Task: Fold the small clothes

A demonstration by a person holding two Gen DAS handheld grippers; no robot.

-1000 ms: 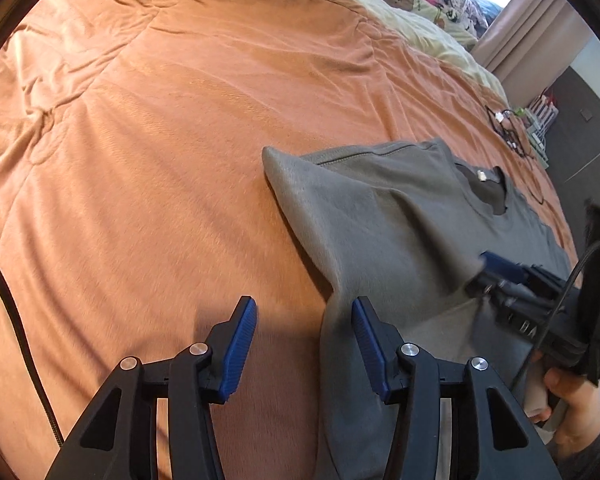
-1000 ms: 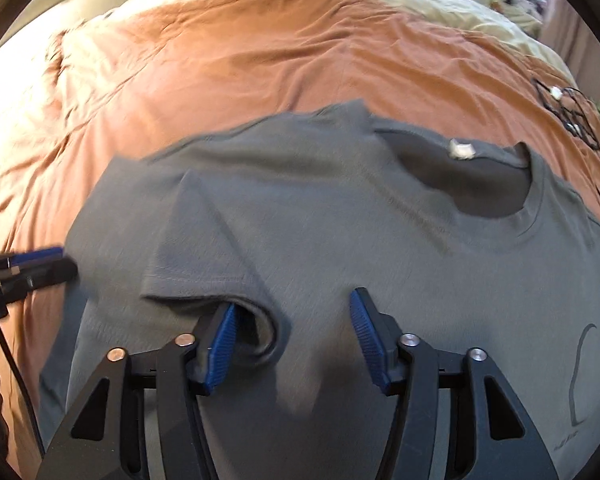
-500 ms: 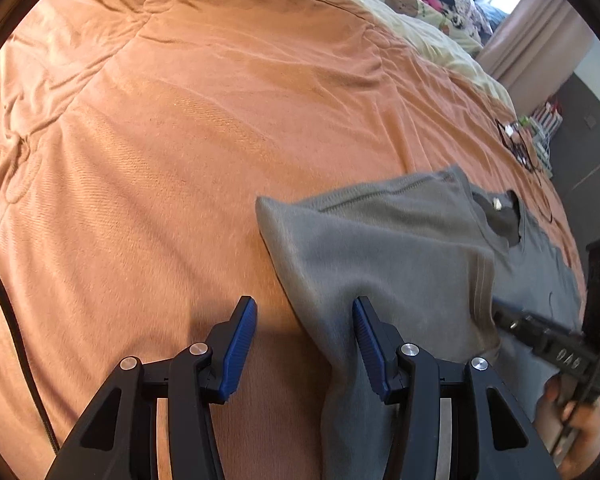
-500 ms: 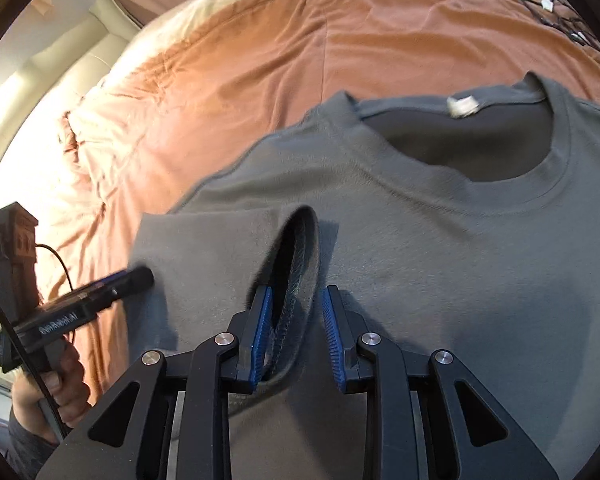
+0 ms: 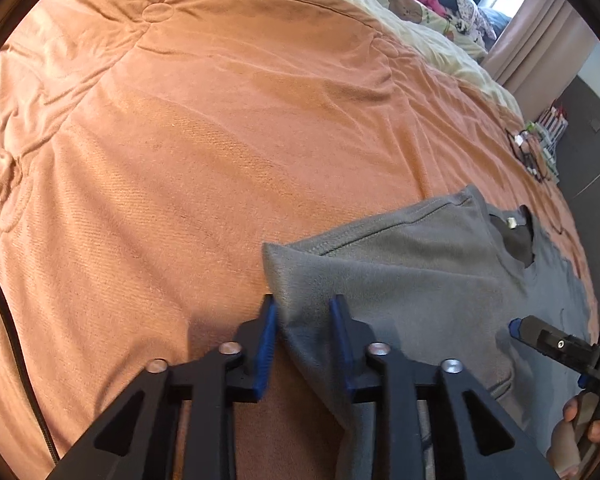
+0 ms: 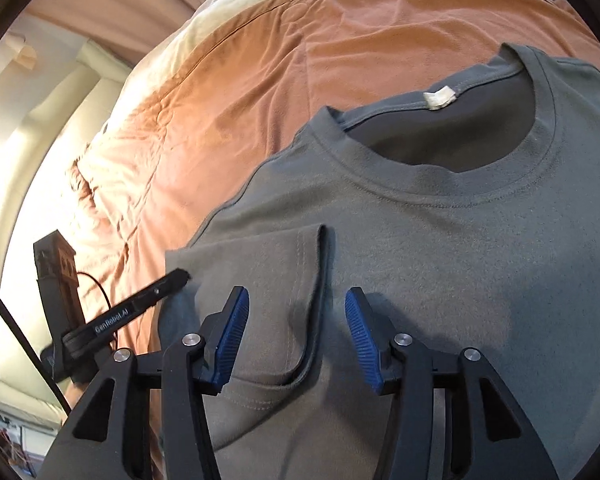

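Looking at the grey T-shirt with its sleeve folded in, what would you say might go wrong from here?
1. The left tongs have been closing on the folded edge of the grey T-shirt; with so little cloth between them, it may slip out.
2. The right tongs have just opened over the folded sleeve, which lies loose and could flop back.
3. Pulling may drag the shirt across the orange blanket and wrinkle it.

At the bottom centre of the frame we see our left gripper point(image 5: 303, 340), whose jaws have just been closing around the folded edge of the grey T-shirt point(image 5: 420, 280); whether the blue pads press it we cannot tell. The shirt lies on an orange bedspread point(image 5: 200, 140). At lower right, our right gripper point(image 5: 516, 326) reaches in over the cloth, its 2 fingers not clearly separable.
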